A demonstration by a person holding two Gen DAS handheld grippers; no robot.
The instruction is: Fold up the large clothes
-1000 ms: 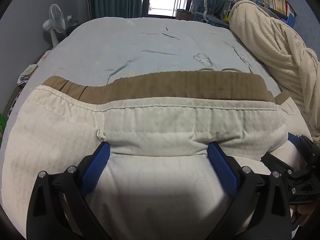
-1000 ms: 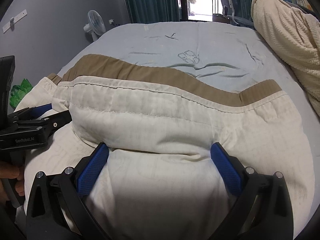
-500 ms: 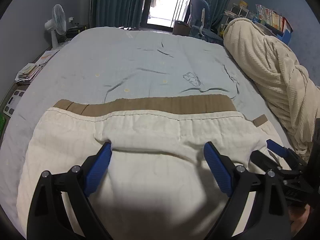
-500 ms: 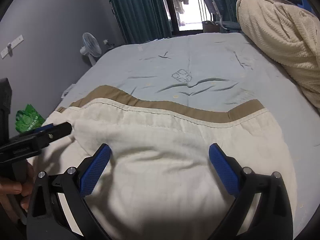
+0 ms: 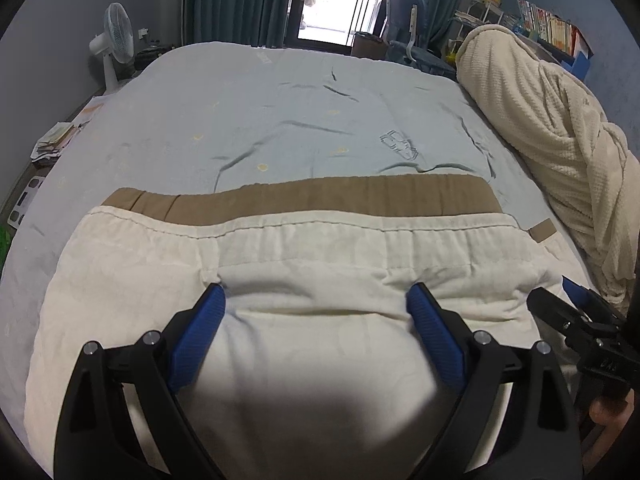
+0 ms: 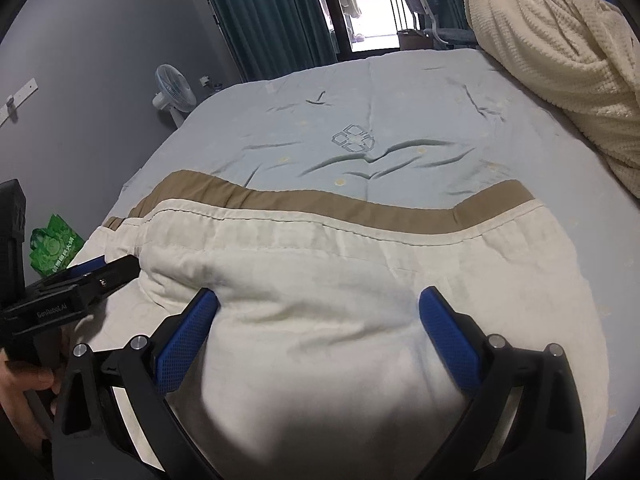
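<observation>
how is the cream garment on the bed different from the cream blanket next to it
The cream garment lies spread flat on the near part of the bed; the cream blanket is heaped in a tall roll along the bed's right side. The garment is smooth with a tan band; the blanket is waffle-textured and plain. Both are cream-coloured.

Dim room lit from a bright, overexposed window (image 5: 336,4); heavy fisheye curvature, black corners, shadow at the bottom.

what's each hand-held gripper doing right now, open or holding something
Left hand-held gripper: open, fingers spread over the cream garment, gripping nothing.
Right hand-held gripper: open, fingers spread over the same garment, gripping nothing.
</observation>
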